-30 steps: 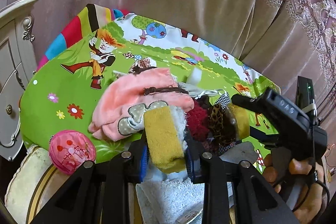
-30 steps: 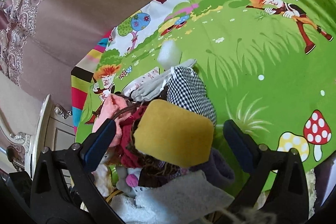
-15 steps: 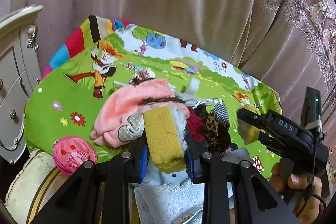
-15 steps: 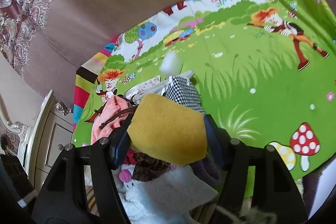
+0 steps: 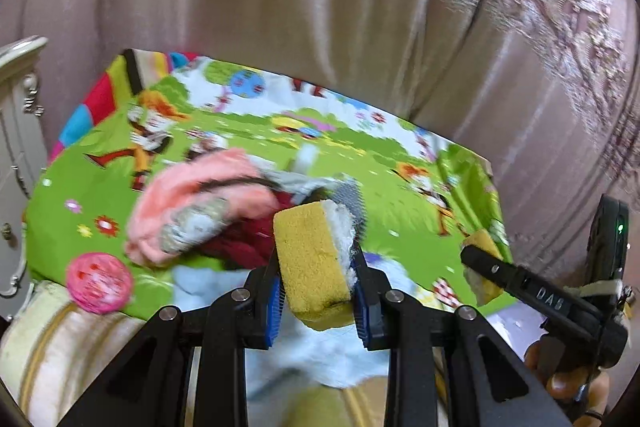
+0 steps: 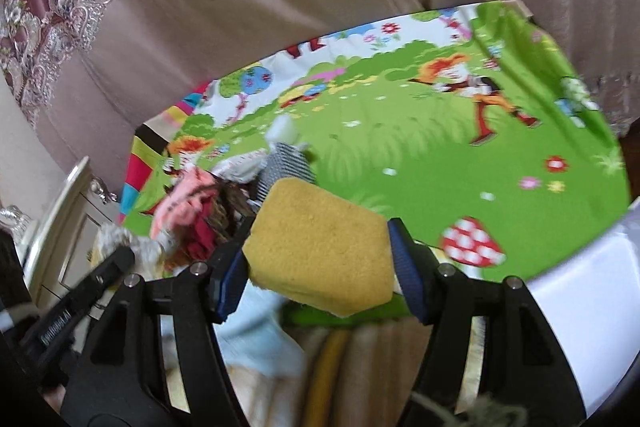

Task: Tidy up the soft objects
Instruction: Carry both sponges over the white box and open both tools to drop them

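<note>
My left gripper (image 5: 316,291) is shut on a yellow sponge with a white fluffy side (image 5: 310,259), held edge-on above the pile. My right gripper (image 6: 320,251) is shut on a second, flat yellow sponge (image 6: 320,243), lifted off the heap. The right gripper also shows at the right of the left wrist view, where its sponge (image 5: 482,267) peeks out. The pile of soft things lies on the cartoon play mat (image 6: 420,155): a pink fleece garment (image 5: 208,195), a dark red knit (image 5: 244,239), a black-and-white checked cloth (image 6: 282,167) and a light blue towel (image 5: 320,347).
A pink patterned ball (image 5: 99,283) rests at the mat's near left edge. A cream carved cabinet (image 5: 16,131) stands on the left. Beige curtains (image 5: 300,7) hang behind the mat. The mat's right half (image 6: 500,187) is bare green. A striped cushion (image 5: 72,359) lies below.
The right gripper closed on the flat yellow sponge and lifted it off the pile, moving right. The left gripper rose and drew back with its sponge.
</note>
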